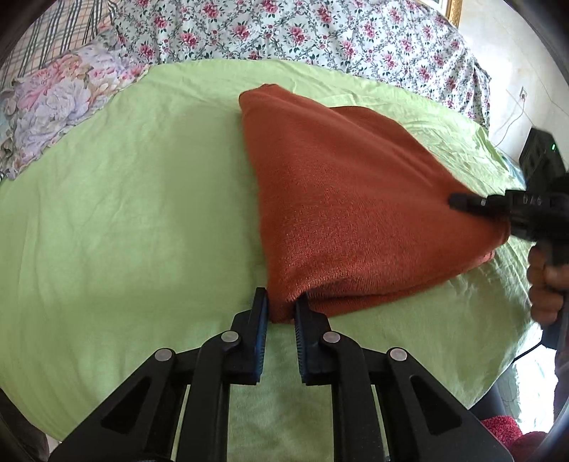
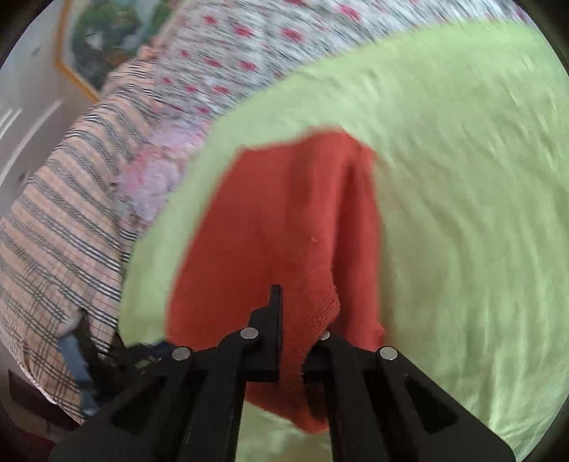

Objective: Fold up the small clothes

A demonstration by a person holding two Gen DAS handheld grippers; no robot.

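Note:
A rust-orange knitted garment lies folded on a light green sheet. My left gripper is shut on the garment's near left corner, with cloth between its blue pads. My right gripper is shut on the garment's right corner and holds it lifted off the sheet; it shows in the left wrist view at the right, gripping the cloth edge. In the right wrist view the garment drapes over the right finger and hides it. That view is blurred by motion.
A floral bedspread lies behind the green sheet. A flowered pillow and a plaid cloth lie at the far left. A black box with a green light stands at the right, beyond the sheet's edge.

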